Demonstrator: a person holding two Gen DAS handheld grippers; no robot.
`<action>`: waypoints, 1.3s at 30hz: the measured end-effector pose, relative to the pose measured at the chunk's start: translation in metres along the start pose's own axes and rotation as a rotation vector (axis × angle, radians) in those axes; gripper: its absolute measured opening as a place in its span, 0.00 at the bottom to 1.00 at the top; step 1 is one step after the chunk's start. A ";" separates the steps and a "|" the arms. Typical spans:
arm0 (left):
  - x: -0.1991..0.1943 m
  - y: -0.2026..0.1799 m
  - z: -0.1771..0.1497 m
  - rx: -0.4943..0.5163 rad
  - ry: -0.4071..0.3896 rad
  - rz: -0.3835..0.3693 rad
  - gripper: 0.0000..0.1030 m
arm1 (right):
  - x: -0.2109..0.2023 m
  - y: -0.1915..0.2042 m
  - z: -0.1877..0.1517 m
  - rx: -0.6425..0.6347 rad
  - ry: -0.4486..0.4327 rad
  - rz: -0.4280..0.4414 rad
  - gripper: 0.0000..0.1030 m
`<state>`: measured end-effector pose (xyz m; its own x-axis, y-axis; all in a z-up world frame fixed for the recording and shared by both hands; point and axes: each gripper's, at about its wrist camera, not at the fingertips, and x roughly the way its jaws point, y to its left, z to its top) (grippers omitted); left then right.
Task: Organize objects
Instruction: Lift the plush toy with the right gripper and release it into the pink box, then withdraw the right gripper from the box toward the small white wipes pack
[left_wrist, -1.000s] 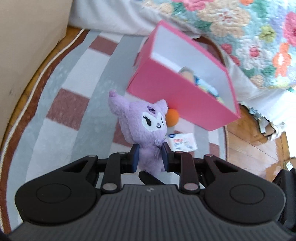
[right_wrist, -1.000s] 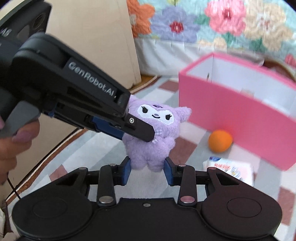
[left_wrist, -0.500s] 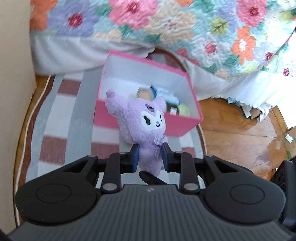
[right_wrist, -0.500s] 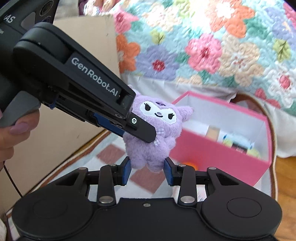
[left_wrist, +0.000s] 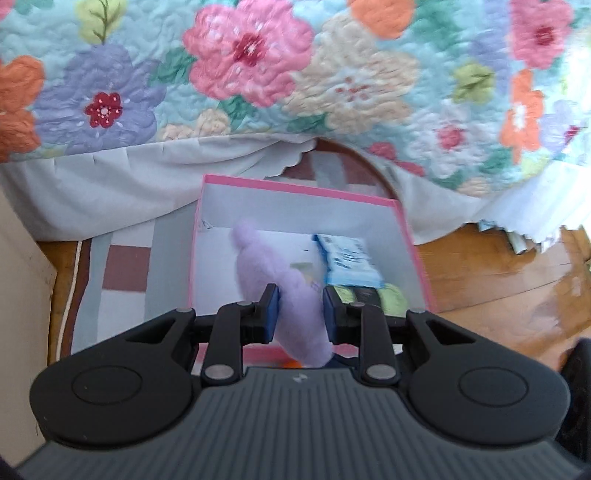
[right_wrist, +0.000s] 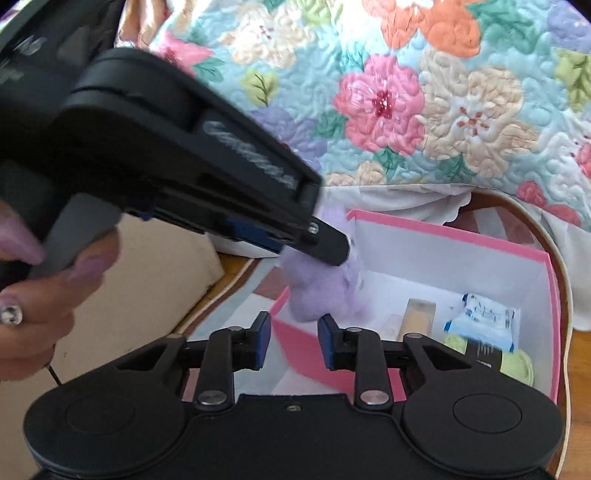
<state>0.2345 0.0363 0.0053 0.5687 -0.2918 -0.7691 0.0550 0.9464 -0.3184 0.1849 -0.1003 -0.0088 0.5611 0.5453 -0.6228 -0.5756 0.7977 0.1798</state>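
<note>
The left gripper (left_wrist: 300, 308) has its fingers pinching the soft purple plush toy (left_wrist: 284, 295) around its lower body; the blue pads press into the fur on both sides. The toy hangs over the near left part of the open pink cardboard box with white inside walls (left_wrist: 295, 192), clear of the box floor as far as can be judged through the blur.

In the right wrist view the right gripper (right_wrist: 293, 341) has its fingers closed to a narrow gap with nothing between them; its jaws have just been closing, and the toy (right_wrist: 317, 295) sits beyond the tips, not gripped by them. The left gripper (right_wrist: 325, 251) crosses this view from the upper left, worked by a hand (right_wrist: 48, 299) at the trigger.

Already in the box: a blue-and-white soft packet (right_wrist: 484, 321), a light green woolly item (right_wrist: 517, 365), a dark box-like item beside it, and a tan upright block (right_wrist: 417, 317). These count as done.

Remaining, by judgement: the toy has yet to be lowered and let go inside the box. An orange scrap shows below the toy in the left view, too hidden to identify. The striped grey, white and red rug (left_wrist: 122, 266) and the floral quilted bedcover (left_wrist: 258, 74) lie behind.
</note>
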 end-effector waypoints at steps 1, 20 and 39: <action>0.011 0.005 0.003 -0.011 0.015 0.006 0.23 | 0.009 -0.001 0.000 -0.008 0.006 -0.013 0.27; 0.088 0.027 0.004 0.038 0.086 0.101 0.23 | 0.097 -0.058 0.006 0.059 0.146 0.006 0.26; 0.079 0.012 -0.020 0.094 0.084 0.227 0.23 | 0.018 -0.079 -0.011 0.177 0.117 0.066 0.47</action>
<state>0.2639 0.0221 -0.0705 0.5049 -0.0774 -0.8597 0.0124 0.9965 -0.0824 0.2340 -0.1567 -0.0428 0.4469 0.5721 -0.6878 -0.4897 0.7998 0.3471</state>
